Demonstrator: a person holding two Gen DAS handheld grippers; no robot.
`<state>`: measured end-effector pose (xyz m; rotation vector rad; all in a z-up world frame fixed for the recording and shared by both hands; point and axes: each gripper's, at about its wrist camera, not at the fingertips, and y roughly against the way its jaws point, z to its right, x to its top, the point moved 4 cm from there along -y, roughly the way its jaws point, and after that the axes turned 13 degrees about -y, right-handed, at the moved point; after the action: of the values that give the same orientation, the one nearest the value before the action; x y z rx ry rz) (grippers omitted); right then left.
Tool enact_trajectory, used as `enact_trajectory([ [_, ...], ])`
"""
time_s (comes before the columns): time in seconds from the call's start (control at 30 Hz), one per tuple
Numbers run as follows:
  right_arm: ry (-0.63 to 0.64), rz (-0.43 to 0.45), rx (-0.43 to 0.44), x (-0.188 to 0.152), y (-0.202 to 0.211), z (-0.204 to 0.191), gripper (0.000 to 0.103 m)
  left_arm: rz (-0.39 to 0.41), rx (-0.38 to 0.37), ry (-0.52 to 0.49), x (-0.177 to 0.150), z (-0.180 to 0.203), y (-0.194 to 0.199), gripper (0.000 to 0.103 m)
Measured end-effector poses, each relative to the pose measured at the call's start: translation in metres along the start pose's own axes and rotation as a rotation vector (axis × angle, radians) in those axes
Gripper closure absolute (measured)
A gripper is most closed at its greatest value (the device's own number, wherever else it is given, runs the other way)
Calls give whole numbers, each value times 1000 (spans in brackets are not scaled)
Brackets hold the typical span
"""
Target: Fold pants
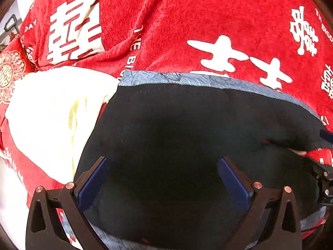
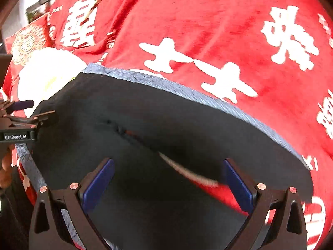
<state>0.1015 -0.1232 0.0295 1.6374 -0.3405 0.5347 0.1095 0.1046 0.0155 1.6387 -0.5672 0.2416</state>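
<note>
Pants (image 1: 187,135) x1, hand-held grippers x2

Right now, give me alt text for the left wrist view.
The left gripper hovers with jaws wide open over dark pants edged with a blue-grey band, spread on a red blanket printed with white characters. A white cloth lies to the left; the right gripper shows at the right edge.
</note>
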Motion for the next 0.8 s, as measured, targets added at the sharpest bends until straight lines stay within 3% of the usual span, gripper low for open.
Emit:
enact_trajectory([
  [0.23,184,-87,119,47,-55,-10,0,-33,-114,-38,38,1,-38,0],
  [0.43,235,-135,206,94,-101,-11,0,-83,-141,-5,63,1,-81,0],
  [0.63,303,-276,315,102,-154,-23,0,-92,-151,-34,71,4,-103,0],
  [0.8,352,-311,411,110,-175,-36,0,-69,-178,-60,74,2,-106,0],
])
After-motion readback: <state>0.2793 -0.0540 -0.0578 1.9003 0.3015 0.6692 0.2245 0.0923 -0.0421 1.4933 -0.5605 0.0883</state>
